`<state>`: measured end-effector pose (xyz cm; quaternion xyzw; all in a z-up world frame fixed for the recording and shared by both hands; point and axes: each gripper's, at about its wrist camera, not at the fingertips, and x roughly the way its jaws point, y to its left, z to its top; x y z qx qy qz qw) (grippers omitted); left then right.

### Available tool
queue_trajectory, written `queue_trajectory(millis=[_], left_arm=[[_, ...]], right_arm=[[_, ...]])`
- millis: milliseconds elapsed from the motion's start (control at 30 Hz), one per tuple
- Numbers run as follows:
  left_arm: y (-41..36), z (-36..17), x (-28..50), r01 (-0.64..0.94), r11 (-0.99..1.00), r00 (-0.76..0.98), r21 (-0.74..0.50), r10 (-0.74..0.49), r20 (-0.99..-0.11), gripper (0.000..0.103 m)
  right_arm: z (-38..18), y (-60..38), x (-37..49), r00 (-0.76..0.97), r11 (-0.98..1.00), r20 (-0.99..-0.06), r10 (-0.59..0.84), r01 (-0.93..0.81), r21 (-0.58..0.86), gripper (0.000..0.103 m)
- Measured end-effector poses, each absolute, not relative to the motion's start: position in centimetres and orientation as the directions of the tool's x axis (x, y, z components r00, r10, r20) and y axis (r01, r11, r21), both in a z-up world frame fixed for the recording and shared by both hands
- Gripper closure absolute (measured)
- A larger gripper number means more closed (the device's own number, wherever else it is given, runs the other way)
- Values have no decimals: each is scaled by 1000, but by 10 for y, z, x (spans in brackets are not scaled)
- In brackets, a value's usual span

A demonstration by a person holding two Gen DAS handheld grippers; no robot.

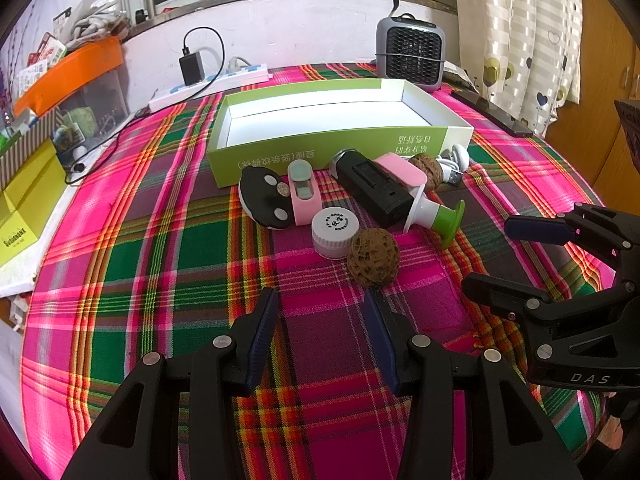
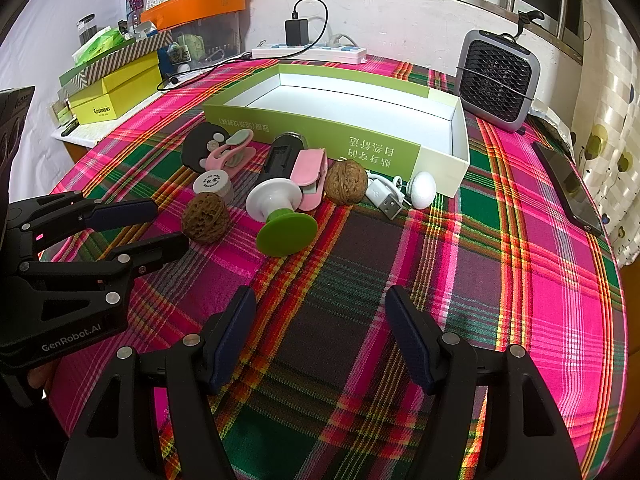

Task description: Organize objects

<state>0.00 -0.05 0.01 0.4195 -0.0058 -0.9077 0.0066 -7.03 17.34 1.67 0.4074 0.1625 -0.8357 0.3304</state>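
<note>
The left hand-held gripper [image 1: 320,300] tilts steeply down toward the plaid-covered surface [image 1: 160,300], its two dark-padded fingers [image 1: 264,320] spread apart with only cloth between them. Just beyond its right fingertip lies a brown walnut [image 1: 373,258], close but apart from the pad. Touching that walnut on its far left side is a white bottle cap [image 1: 335,232]. Farther ahead and to the left sit a black-and-white round piece [image 1: 264,198] and a pink clip [image 1: 305,192] side by side. Straight ahead of the gripper, past all the clutter, stands the open green box [image 1: 280,156], its white inside holding nothing. In front of the box, ahead and to the right, a black rectangular device [image 1: 372,190] lies at an angle with a second pink clip [image 1: 404,170] on it, and a white-and-green suction stand [image 1: 436,216] rests against its near end.

The right hand-held gripper [image 2: 320,300] shows to the left one's right, likewise pitched downward, jaws wide apart and gripping nothing. From its own camera, the green foot of the suction stand lies just ahead and slightly left of its fingers [image 2: 408,328]. A second walnut [image 2: 346,182] sits farther ahead, near the box wall, with a white USB cable [image 2: 386,198] and a white egg-shaped piece [image 2: 424,189] beside it to the right. A grey fan heater [image 2: 498,80] stands far ahead to the right, behind the box corner.
</note>
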Motion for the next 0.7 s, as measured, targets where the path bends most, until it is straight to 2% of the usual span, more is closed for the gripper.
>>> queue_trajectory(millis=[700], left_arm=[[-1,1,-1,2,-1000,-647,9,-8,-762,59]], right_arm=[[17,173,-70,-450,-729,-789,-419,685,-3,35]])
